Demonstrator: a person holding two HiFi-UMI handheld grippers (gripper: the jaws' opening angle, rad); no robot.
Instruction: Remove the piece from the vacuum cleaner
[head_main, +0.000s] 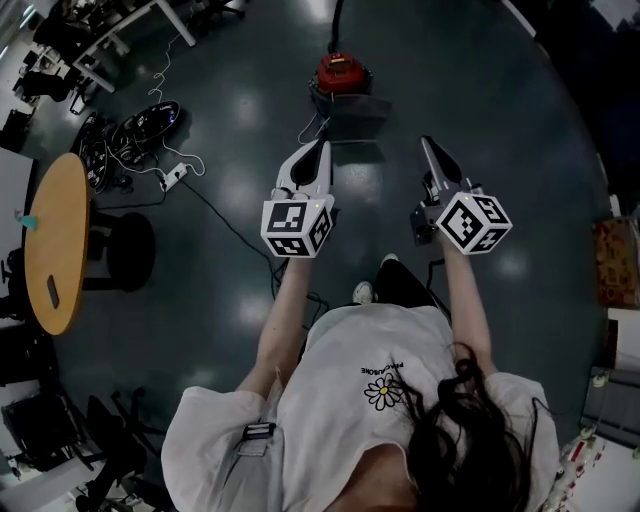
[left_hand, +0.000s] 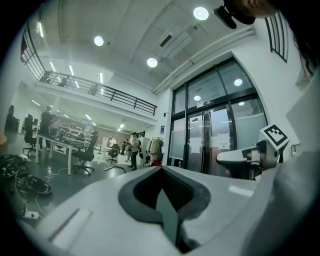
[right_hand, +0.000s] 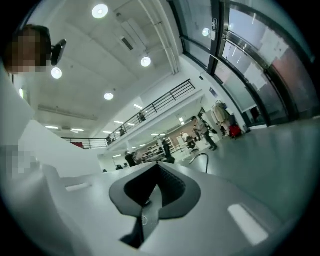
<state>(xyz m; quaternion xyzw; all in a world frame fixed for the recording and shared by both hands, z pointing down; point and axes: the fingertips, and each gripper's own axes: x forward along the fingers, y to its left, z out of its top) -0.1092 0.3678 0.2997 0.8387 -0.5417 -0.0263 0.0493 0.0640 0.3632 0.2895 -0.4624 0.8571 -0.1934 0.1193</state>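
The red vacuum cleaner stands on the dark floor ahead of me, with a dark part in front of it. Both grippers are held in the air, pointing toward it and well short of it. My left gripper is shut with nothing in it; its pressed jaws fill the lower left gripper view. My right gripper is shut and empty too, and also shows in its own view. A small red shape shows just above the left jaws; which piece of the vacuum is meant cannot be made out.
A round wooden table and a dark chair stand at the left. Cables and a power strip lie on the floor at upper left. Glass doors, desks and several people are far off.
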